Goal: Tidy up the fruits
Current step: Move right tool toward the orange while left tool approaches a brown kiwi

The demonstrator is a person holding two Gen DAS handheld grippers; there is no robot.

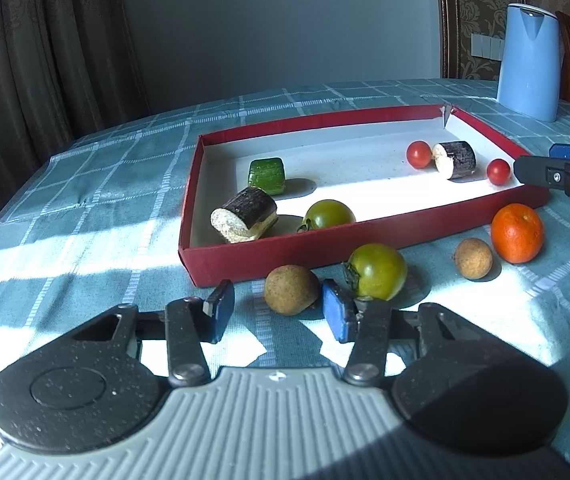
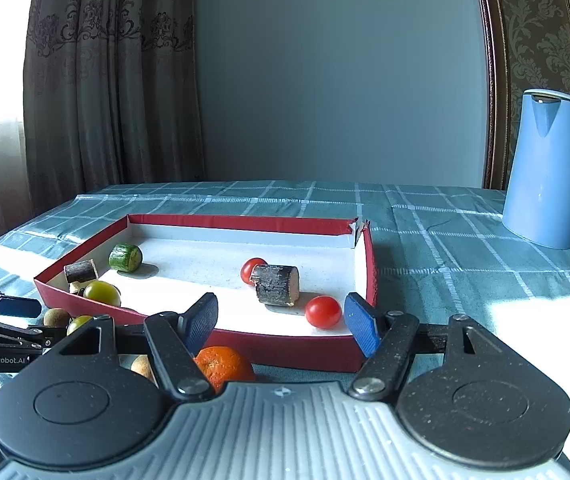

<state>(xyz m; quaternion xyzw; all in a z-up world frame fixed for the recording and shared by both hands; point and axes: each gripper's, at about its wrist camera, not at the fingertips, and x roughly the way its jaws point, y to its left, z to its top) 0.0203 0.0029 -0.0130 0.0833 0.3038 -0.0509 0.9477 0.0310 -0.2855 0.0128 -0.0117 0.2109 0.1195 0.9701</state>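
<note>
A red box [image 1: 365,236] [image 2: 285,350] with a white floor holds two cherry tomatoes [image 1: 419,154] [image 2: 323,312], a green tomato [image 1: 329,213] [image 2: 103,292], a green cucumber piece [image 1: 267,175] [image 2: 125,257] and two dark sugarcane pieces [image 1: 245,220] [image 2: 277,290]. In front of the box lie a brown longan [image 1: 291,289], a green tomato [image 1: 377,271], a second longan [image 1: 473,258] and an orange [image 1: 517,233] [image 2: 223,366]. My left gripper [image 1: 281,312] is open, its pads either side of the near longan. My right gripper [image 2: 281,324] is open and empty above the box's near edge.
A blue kettle [image 1: 529,60] [image 2: 545,168] stands at the back right on the teal checked tablecloth [image 1: 105,184]. The right gripper's fingers [image 1: 557,174] show at the box's right corner. Curtains hang behind the table on the left.
</note>
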